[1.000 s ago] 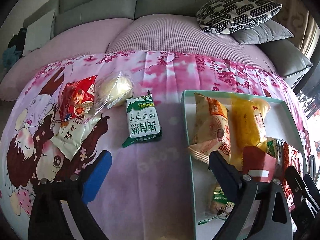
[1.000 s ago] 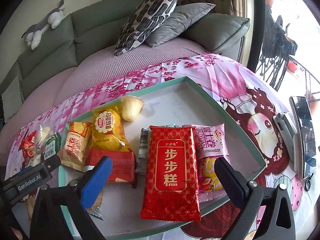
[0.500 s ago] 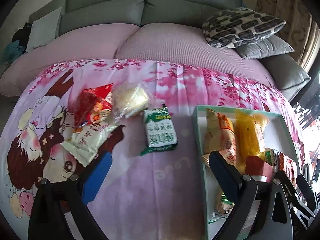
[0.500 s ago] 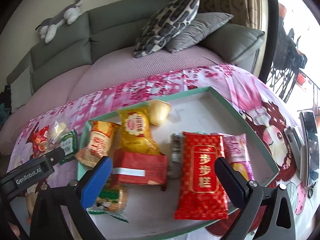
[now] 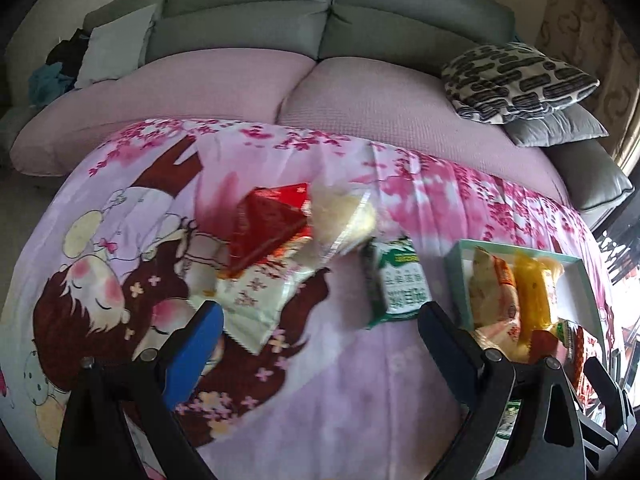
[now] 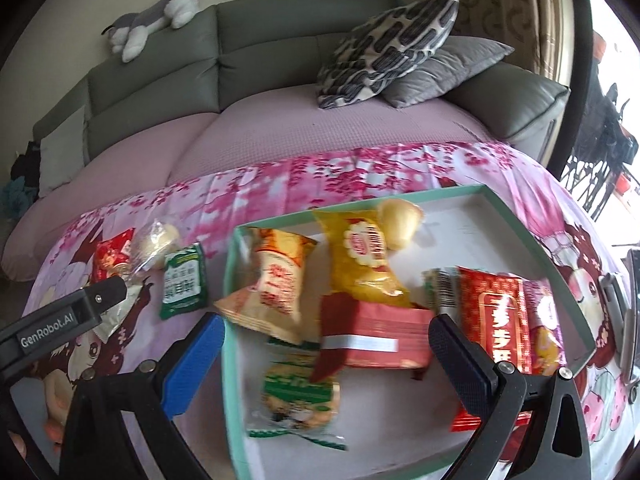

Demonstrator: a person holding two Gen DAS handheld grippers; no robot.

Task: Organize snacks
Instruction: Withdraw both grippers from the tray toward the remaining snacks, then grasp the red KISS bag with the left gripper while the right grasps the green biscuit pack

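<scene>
A teal-rimmed tray (image 6: 233, 288) on the pink cartoon cloth holds several snack packs: an orange pack (image 6: 278, 280), a yellow pack (image 6: 362, 258), a red box (image 6: 376, 334), a green cracker pack (image 6: 298, 396) and a red pack (image 6: 494, 330). Left of the tray lie a green biscuit pack (image 5: 400, 284), a red pack (image 5: 270, 224), a clear-wrapped cake (image 5: 342, 214) and a white pack (image 5: 256, 300). My left gripper (image 5: 320, 320) is open and empty, above the cloth near these loose packs. My right gripper (image 6: 326, 340) is open and empty over the tray's front.
A grey sofa with a pink cover (image 5: 240, 88) lies behind the cloth. Patterned and grey pillows (image 6: 388, 52) rest at its right. A plush toy (image 6: 156, 16) sits on the sofa back. A phone on a stand (image 6: 632, 312) is at the far right.
My left gripper has swung left, from beside the tray towards the loose packs. My right gripper has pulled back and left, so more of the tray's left side shows. Both stay open.
</scene>
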